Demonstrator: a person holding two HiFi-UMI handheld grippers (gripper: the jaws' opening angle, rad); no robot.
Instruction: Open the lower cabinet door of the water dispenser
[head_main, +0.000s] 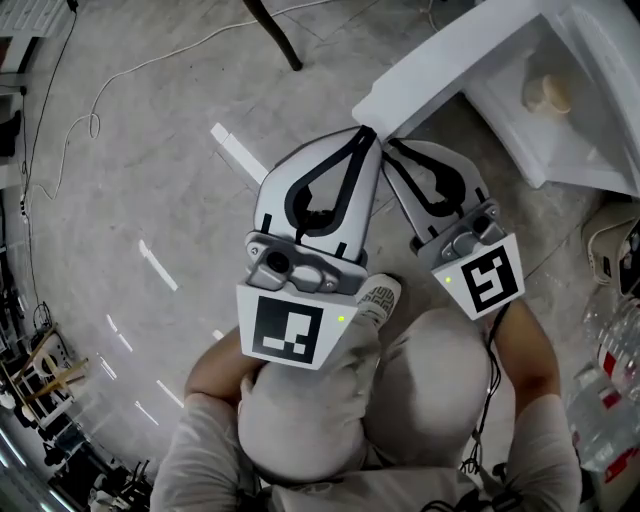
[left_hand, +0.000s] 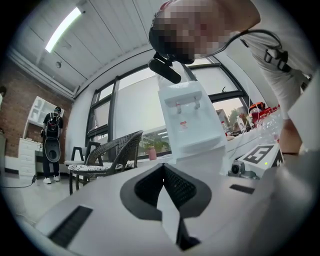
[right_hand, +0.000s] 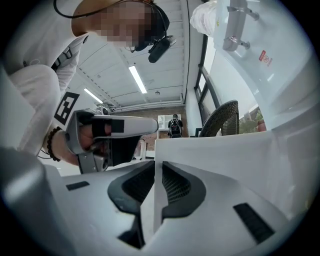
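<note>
Well, the flat white lower cabinet door (head_main: 450, 60) stands swung wide from the tall white plastic water dispenser (left_hand: 187, 120). Its free edge points towards the person's knees, above the grey concrete floor (head_main: 150, 150). Inside the bared compartment sits a pale round object (head_main: 548, 95) that I cannot identify. The right gripper (head_main: 388, 143) is clamped on the door's free edge: in the right gripper view the thin panel runs between its black pads (right_hand: 175, 185). The left gripper (head_main: 371, 134) lies just beside it at the door's corner, its tips pressed together on nothing. A dark wicker chair (left_hand: 112, 150) stands further off.
</note>
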